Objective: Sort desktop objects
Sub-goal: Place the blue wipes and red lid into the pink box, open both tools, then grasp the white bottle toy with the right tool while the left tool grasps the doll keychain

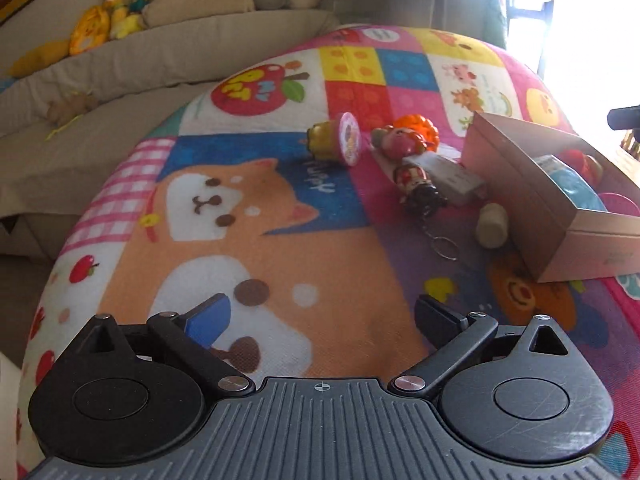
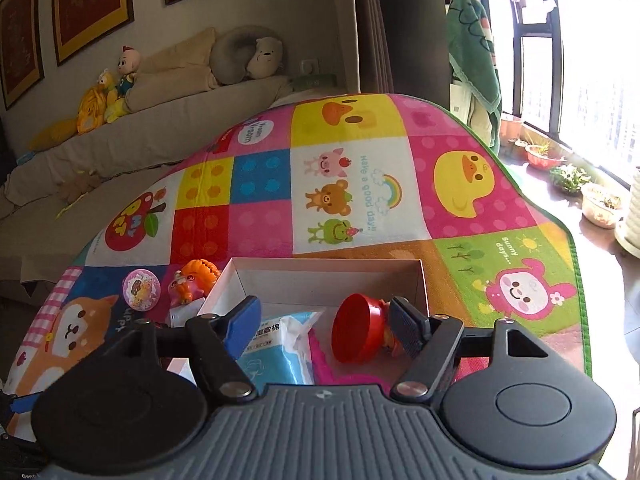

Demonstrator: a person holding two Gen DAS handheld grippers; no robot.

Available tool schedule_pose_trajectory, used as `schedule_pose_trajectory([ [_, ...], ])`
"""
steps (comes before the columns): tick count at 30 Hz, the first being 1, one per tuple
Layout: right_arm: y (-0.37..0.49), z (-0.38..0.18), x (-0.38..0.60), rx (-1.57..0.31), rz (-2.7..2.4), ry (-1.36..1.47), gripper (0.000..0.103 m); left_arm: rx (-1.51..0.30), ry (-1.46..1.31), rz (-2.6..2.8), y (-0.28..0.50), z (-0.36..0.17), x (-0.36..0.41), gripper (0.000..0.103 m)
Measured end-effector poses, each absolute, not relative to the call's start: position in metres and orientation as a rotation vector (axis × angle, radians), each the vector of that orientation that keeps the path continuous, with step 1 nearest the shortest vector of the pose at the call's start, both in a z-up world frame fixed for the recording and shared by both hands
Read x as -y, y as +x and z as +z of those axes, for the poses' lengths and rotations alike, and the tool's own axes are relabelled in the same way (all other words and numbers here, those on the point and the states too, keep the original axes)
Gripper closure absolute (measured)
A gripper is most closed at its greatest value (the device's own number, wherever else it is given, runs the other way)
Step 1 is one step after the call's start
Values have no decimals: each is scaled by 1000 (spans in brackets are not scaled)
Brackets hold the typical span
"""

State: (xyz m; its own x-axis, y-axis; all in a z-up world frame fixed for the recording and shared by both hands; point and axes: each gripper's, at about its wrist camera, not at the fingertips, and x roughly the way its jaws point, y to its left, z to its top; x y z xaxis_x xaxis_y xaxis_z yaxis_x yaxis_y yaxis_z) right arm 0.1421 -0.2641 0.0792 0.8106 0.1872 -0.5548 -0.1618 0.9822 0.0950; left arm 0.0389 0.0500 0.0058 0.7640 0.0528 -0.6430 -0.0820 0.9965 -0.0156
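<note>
Here the scene is laid out on a patchwork play mat (image 1: 248, 240), over which both grippers are held. The largest task thing, a shallow cardboard box (image 1: 532, 208), is seen at the right edge of the left wrist frame and in the lower centre of the right wrist frame; a blue-and-white packet (image 2: 280, 344) and a red-capped toy (image 2: 358, 334) already lie in it. Left of the box, in the centre right of the left wrist frame, the unsorted things are clustered: an orange plush toy (image 1: 416, 130), a pink-lidded jar (image 1: 340, 140) lying on its side, a doll keychain (image 1: 420, 190) with its long axis running from upper left to lower right, and a small beige cylinder (image 1: 493, 225) just beside the box wall. The left gripper (image 1: 322, 314) is held wide open with nothing between its jaws, and the cluster lies ahead of it and to the right, well apart. The right gripper (image 2: 324, 326) is also seen open, over the box, its pads pressing on nothing. The left gripper is judged better placed for the loose toys, and a reach up and to the right in its frame would be called for.
</note>
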Motion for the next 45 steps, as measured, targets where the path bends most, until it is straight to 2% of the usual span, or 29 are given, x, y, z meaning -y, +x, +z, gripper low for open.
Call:
schedule_pose_trajectory([
  [2, 130, 79, 245, -569, 200, -50, 32, -678, -78, 121, 38, 6, -63, 2],
  [4, 111, 76, 210, -511, 218, -214, 40, -660, -118, 164, 36, 7, -75, 2],
  [6, 94, 71, 174, -477, 268, -349, 66, -654, -159, 187, 35, 7, -85, 2],
  [7, 87, 68, 158, -477, 301, -392, 68, -657, -182, 190, 34, 6, -89, 2],
  [14, 69, 10, 65, -494, 374, -691, 69, -630, -255, 169, 28, 4, -98, 1],
  [22, 98, -36, 35, -519, 243, -853, 71, -626, -288, 154, 28, 2, -102, 0],
  [23, 97, -39, 33, -506, 231, -875, 76, -626, -289, 154, 28, 2, -102, 0],
  [28, 85, -34, 39, -519, 239, -861, 77, -628, -275, 158, 28, 1, -101, 0],
  [32, 62, -14, 61, -577, 307, -738, 79, -635, -258, 163, 29, 2, -99, 0],
  [35, 39, -1, 86, -614, 341, -680, 94, -643, -234, 158, 30, 2, -94, 0],
  [43, 30, 0, 179, -688, 159, -507, 93, -652, -74, 27, 50, 13, -52, 0],
  [44, 31, 1, 190, -691, 142, -459, 89, -646, -71, 10, 55, 16, -46, 0],
  [45, 34, 2, 200, -687, 129, -409, 79, -638, -65, -3, 62, 19, -39, 0],
])
